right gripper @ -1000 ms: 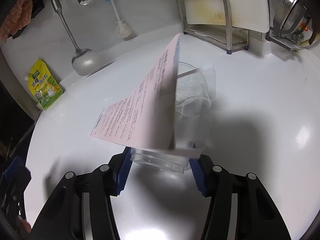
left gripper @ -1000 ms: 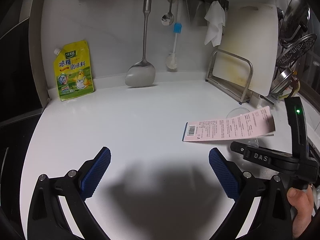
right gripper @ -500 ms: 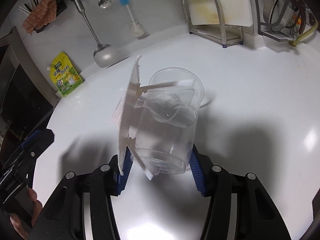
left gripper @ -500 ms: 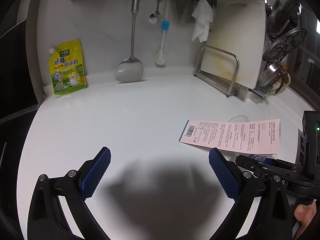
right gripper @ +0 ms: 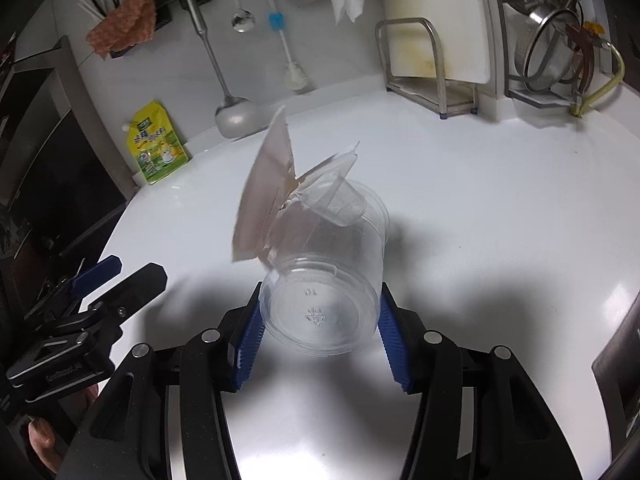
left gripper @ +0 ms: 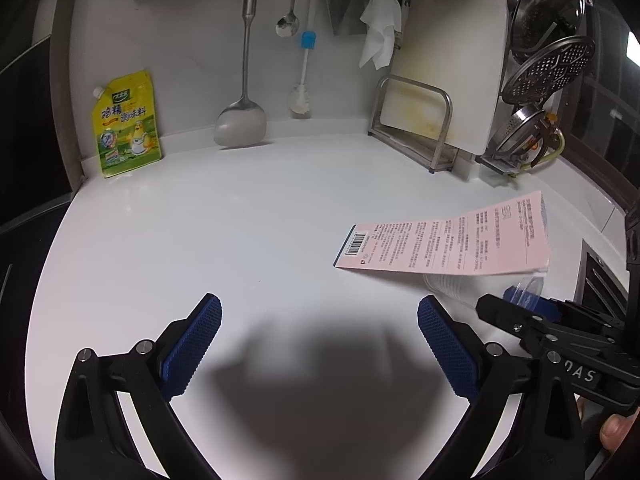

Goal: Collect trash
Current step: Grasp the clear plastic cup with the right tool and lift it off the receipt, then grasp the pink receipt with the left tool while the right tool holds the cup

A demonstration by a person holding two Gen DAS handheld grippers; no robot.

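The right tool (right gripper: 320,328) grips a clear plastic cup (right gripper: 324,280) holding pink packaging (right gripper: 262,200), lifted off the counter (right gripper: 480,200). The left tool (left gripper: 320,344) gapes, empty. A yellow pouch (left gripper: 126,124) at ten o'clock may be left; no bin shows.

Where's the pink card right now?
The pink card sticks out of the clear plastic cup clamped in the right gripper, above the white counter; in the left wrist view it sits at right.

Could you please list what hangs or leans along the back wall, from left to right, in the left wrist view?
Yellow seasoning pouch → steel spatula → small spoon → blue-handled brush → white cloth → cutting board.
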